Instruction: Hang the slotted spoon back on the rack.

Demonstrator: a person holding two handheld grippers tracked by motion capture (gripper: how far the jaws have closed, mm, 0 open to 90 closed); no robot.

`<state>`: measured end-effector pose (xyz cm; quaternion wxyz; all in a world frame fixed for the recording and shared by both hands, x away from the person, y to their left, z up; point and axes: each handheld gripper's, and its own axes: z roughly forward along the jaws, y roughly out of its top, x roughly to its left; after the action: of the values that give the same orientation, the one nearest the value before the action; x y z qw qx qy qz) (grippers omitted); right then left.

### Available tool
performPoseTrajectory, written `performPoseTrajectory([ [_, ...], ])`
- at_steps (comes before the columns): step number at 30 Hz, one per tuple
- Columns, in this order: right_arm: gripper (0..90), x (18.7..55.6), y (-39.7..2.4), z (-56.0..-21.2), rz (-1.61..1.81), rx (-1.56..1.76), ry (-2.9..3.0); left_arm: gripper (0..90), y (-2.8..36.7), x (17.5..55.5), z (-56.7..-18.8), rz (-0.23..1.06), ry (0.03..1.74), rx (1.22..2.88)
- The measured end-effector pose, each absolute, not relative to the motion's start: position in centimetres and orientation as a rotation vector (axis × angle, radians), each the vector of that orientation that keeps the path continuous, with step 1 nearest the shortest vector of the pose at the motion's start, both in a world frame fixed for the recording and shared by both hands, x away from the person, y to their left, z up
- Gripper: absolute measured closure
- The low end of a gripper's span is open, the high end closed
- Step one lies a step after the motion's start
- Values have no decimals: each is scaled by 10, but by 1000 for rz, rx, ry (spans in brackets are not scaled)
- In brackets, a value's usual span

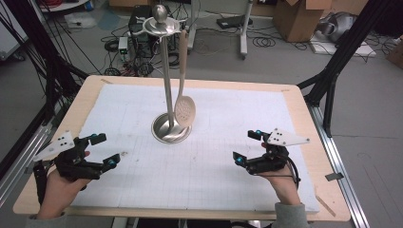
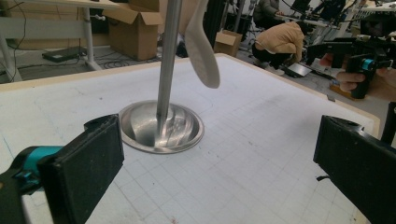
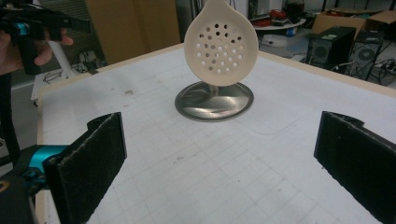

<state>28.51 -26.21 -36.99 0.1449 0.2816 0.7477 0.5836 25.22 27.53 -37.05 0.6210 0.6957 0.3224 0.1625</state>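
A steel utensil stand [image 1: 167, 85] with a round dish base [image 1: 171, 128] rises from the middle of the white mat. A cream slotted spoon [image 1: 184, 110] hangs from its top ring, bowl just above the base; its holes face the right gripper view [image 3: 221, 46], and its edge shows in the left gripper view [image 2: 203, 51]. My left gripper [image 1: 105, 149] rests near the front left of the mat, open, nothing between its pads [image 2: 86, 168]. My right gripper [image 1: 247, 146] sits at the front right, open and empty too, pads [image 3: 88, 158] wide apart.
The wooden table [image 1: 90, 88] carries a white gridded mat [image 1: 209, 156]. Black frame legs [image 1: 332, 71] stand at the right rear, a rail [image 1: 19, 156] along the left edge. Cardboard boxes [image 1: 299, 19] and cables lie on the floor beyond.
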Motion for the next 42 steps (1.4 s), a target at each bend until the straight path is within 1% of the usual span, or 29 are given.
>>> performPoseTrajectory([
  [14,13,276,-308,-377,1720,929,2039,20,280,252,-371,395,745,1592],
  [18,14,273,-317,-377,1690,946,2004,21,283,252,-371,435,764,1601],
  [27,14,269,-336,-381,1624,970,1965,21,296,252,-372,477,804,1587],
  [39,14,263,-358,-384,1627,1045,1868,21,315,252,-378,542,873,1562],
  [42,14,262,-361,-384,1626,1055,1849,21,320,252,-379,586,892,1569],
])
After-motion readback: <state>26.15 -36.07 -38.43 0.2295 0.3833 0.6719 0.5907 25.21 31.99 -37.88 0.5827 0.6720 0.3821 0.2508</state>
